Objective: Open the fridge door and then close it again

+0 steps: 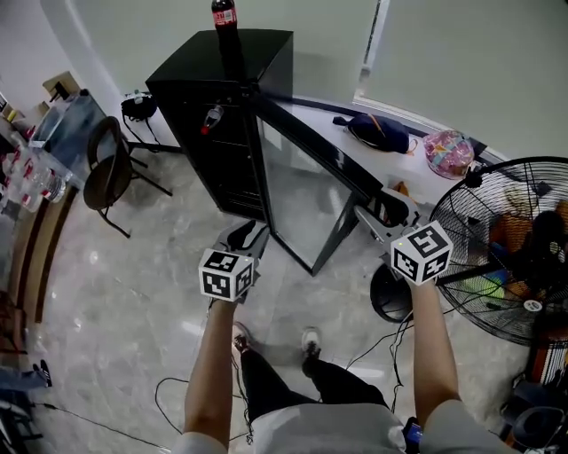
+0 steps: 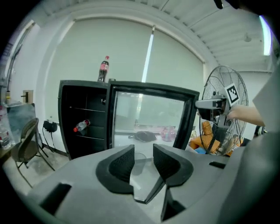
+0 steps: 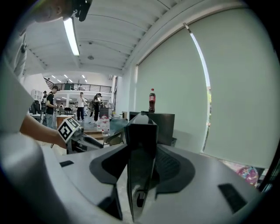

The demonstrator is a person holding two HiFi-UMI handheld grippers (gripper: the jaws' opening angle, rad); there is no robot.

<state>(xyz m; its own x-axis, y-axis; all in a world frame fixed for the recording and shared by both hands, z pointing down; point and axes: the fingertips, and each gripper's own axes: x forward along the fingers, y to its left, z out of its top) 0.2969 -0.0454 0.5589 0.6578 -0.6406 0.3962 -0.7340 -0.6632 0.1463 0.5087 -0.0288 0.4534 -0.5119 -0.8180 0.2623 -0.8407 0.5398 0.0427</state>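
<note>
The fridge, a low black cabinet, stands on glossy pale floor tiles against a light wall. Its fridge door is swung wide out towards the person. The door's free edge lies near a large wire-cage fan on the right, whose round base sits just beside that edge. To the left there is more room: bare floor runs between the cabinet and a folding chair. Thin cables trail across the tiles close to the person's feet. The door is a flat pane of clear glass in a square-edged, shiny black frame. Behind it the dark interior shows thin shelves, and a small bottle lies on its side on one of them. A cola bottle with a red cap stands upright on the cabinet's top. The right tool is clamped on the door's free edge, the black frame upright between its ribbed pads. The left tool hangs in front of the glass and apart from it. Its textured dark pads stand partly parted with nothing between them.
</note>
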